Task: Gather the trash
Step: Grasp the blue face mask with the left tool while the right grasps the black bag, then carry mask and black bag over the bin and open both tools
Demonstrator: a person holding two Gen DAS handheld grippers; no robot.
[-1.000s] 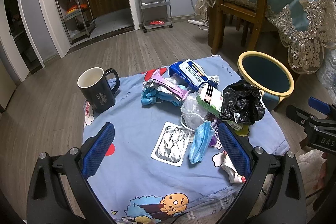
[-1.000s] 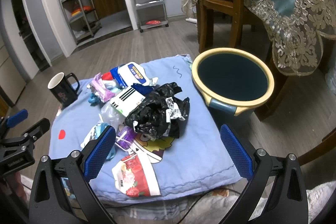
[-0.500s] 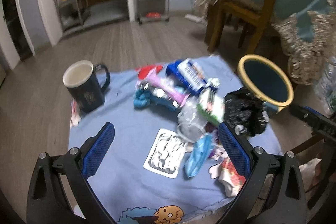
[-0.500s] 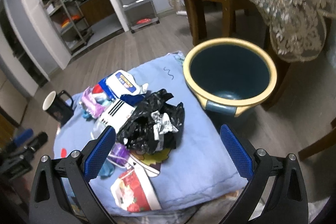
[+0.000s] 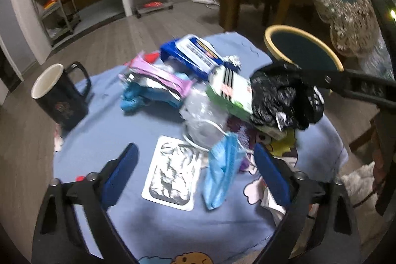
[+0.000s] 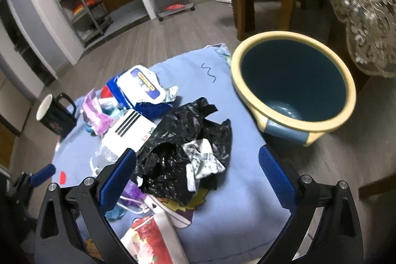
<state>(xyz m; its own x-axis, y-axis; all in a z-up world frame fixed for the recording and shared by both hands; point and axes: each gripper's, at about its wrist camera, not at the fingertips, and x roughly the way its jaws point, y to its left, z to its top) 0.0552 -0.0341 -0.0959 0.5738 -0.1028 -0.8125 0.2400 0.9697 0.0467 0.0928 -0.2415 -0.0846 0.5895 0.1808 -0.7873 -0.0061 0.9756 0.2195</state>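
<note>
On the blue cartoon-print cloth (image 6: 242,214), the crumpled black plastic bag (image 6: 183,155) looked light and floppy; best pinched at a bunched fold. Both claws, left claw (image 5: 195,165) and right claw (image 6: 198,175), stood apart and empty, the left's jaws having just narrowed slightly.

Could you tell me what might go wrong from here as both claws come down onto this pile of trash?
The black bag is loose and holds crumpled paper; a pinch by the right claw on one fold might spill it.
The left claw, whose jaws have just been closing a little with nothing gripped, straddles the foil tray and blue mask; it may catch both, or the blanket.
The mug stands near the pile and is not trash.
</note>
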